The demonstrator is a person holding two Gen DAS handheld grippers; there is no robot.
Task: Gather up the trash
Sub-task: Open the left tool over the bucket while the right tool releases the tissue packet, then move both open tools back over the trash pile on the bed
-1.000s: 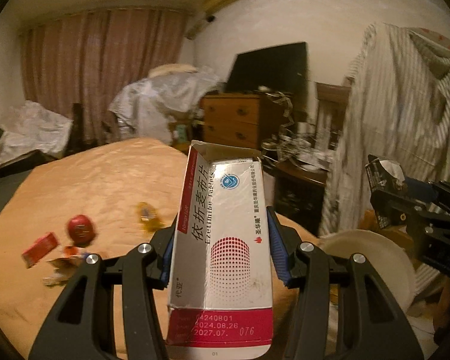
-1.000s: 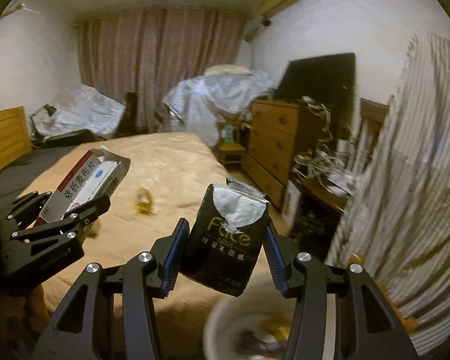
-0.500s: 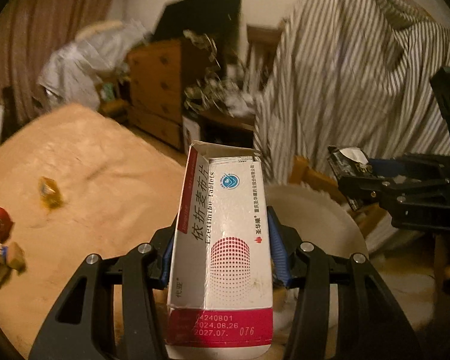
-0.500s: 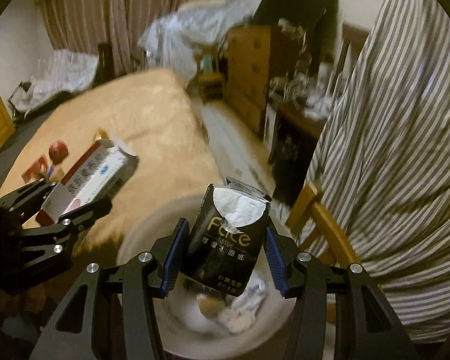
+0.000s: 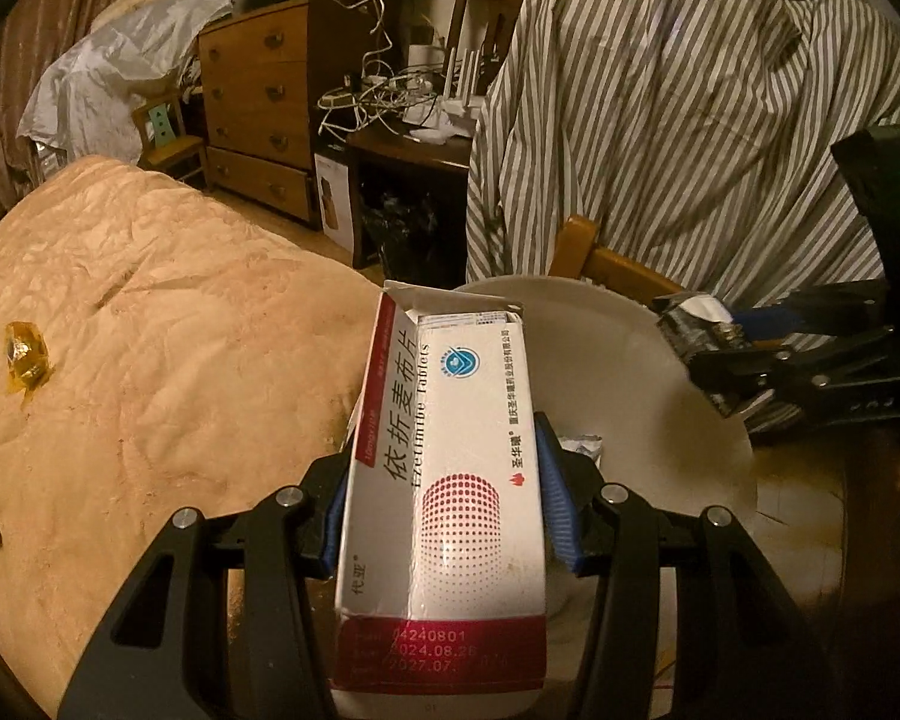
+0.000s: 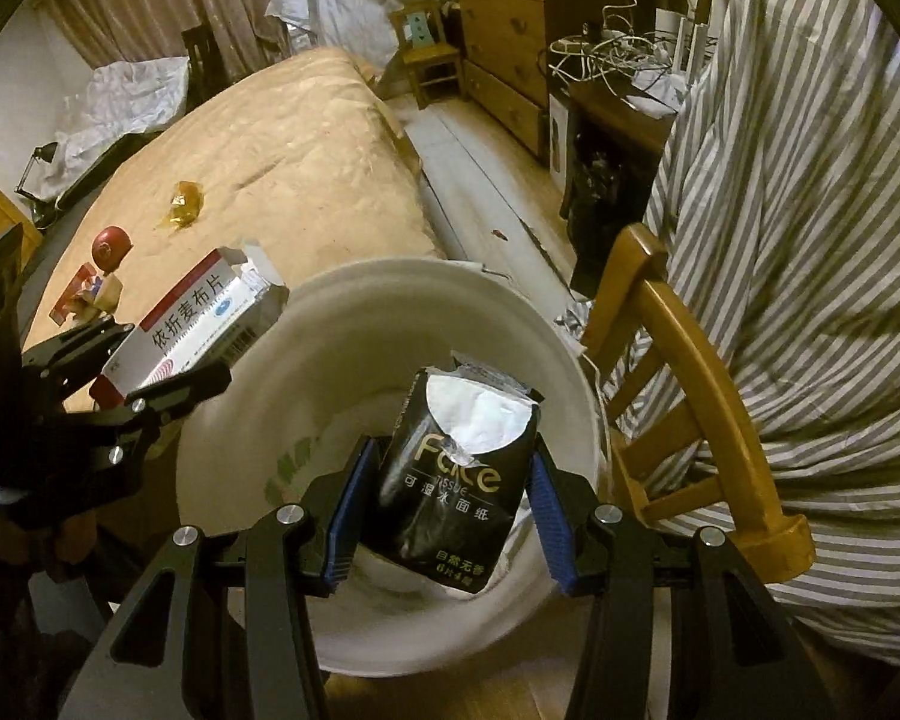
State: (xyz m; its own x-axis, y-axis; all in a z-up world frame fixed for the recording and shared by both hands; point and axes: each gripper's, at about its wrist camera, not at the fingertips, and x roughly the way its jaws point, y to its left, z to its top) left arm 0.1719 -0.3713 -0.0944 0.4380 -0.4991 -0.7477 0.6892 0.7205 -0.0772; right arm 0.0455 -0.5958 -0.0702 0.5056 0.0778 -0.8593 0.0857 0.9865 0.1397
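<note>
My left gripper (image 5: 447, 492) is shut on a white and red medicine box (image 5: 444, 480) with an opened top flap, held over the near rim of a white trash bin (image 5: 642, 360). The right wrist view shows the same medicine box (image 6: 192, 324) at the bin's left edge. My right gripper (image 6: 450, 510) is shut on a black tissue pack (image 6: 450, 480) with a torn white top, hanging above the inside of the white trash bin (image 6: 342, 324). On the bed lie a yellow wrapper (image 5: 24, 354), a red ball (image 6: 111, 246) and small red packets (image 6: 81, 294).
The tan bed (image 5: 150, 312) is left of the bin. A wooden chair (image 6: 690, 360) draped in striped cloth (image 5: 690, 120) stands right of it. A wooden dresser (image 5: 258, 108) and a cluttered dark table (image 5: 402, 138) with cables line the far wall.
Both grippers have tipped downward and swung right, from over the bed to over the white bin. Each still clamps its item as before.
</note>
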